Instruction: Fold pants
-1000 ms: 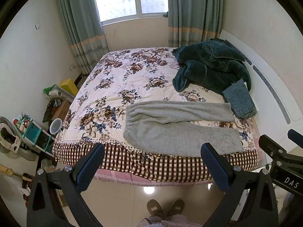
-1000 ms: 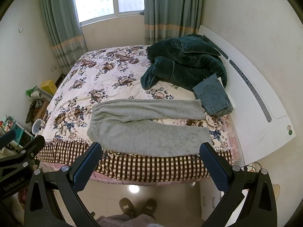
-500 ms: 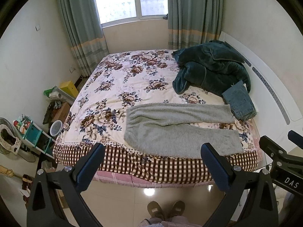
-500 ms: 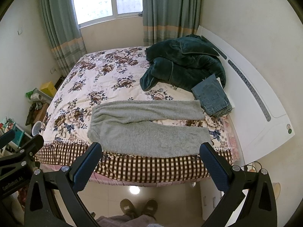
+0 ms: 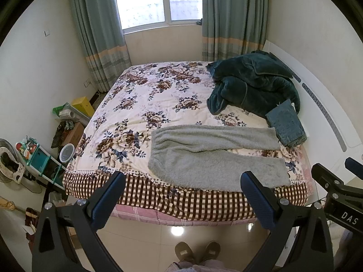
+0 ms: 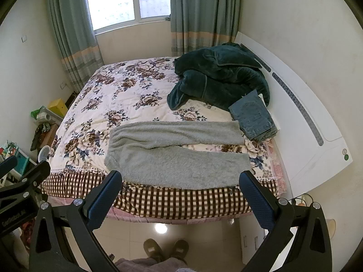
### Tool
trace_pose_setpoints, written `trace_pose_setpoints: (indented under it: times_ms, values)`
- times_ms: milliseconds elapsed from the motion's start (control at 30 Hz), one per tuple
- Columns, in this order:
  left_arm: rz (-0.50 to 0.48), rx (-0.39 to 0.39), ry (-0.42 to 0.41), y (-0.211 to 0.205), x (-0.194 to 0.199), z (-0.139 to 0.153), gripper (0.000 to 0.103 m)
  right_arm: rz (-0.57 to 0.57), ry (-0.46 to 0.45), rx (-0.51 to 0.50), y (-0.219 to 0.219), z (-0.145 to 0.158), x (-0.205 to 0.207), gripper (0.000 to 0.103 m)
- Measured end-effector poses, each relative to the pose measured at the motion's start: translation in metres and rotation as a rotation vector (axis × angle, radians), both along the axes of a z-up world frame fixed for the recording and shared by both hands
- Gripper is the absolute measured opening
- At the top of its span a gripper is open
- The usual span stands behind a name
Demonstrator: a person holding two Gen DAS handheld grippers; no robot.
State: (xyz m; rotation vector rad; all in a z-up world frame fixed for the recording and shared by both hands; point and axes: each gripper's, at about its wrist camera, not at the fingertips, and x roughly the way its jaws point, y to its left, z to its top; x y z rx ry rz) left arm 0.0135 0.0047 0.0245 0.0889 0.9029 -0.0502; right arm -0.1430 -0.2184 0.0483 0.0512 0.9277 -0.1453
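Note:
Grey fleece pants (image 5: pixel 211 156) (image 6: pixel 174 156) lie flat along the near edge of the bed (image 5: pixel 145 104), waist to the left, both legs spread toward the right. My left gripper (image 5: pixel 182 189) hangs open high above the floor, short of the bed's edge, with nothing between its fingers. My right gripper (image 6: pixel 180 188) is open too, at the same height and distance, empty. Each gripper's black frame shows at the edge of the other's view.
A dark green plush blanket (image 5: pixel 251 86) is heaped at the bed's far right, with folded blue jeans (image 5: pixel 285 124) just beyond the pants' leg ends. A white headboard (image 6: pixel 301 117) runs along the right. Cluttered shelves and boxes (image 5: pixel 34 156) line the left wall. A person's slippered feet (image 5: pixel 197 251) stand on the tiled floor.
Both grippers have drawn back a little and tilted up, so the bed sits slightly lower and farther in both views. Pants unmoved; both grippers still open.

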Motion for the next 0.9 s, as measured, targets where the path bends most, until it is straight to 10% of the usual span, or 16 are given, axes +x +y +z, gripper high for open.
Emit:
trace_pose_setpoints:
  times_ms: [900]
  values:
    - [0.002,-0.003,-0.01,-0.007,0.008,0.009,0.103,0.003,-0.005,-0.002,-0.009,0.012,0.005,0.103]
